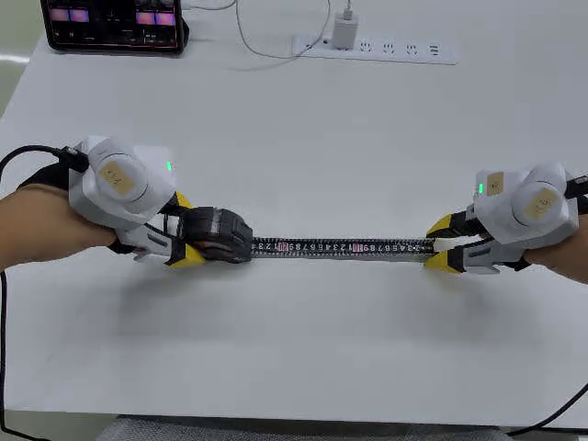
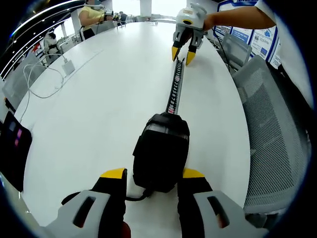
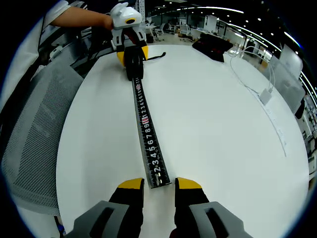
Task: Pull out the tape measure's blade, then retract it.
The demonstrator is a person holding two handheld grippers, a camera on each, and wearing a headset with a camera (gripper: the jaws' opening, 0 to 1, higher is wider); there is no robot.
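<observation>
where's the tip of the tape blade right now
Head view: the blade tip sits at the right of the white table, between the right gripper's yellow jaws, with the blade running left to the case in the left gripper.

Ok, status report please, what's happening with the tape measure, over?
Left gripper clamped on tape measure case. Right gripper astride blade tip, grip unclear. Blade out, flat on table. Nothing blocking it.

White table [image 1: 294,138], power strip [image 1: 386,48], lit screen [image 1: 115,23], mesh chair [image 2: 267,114]
</observation>
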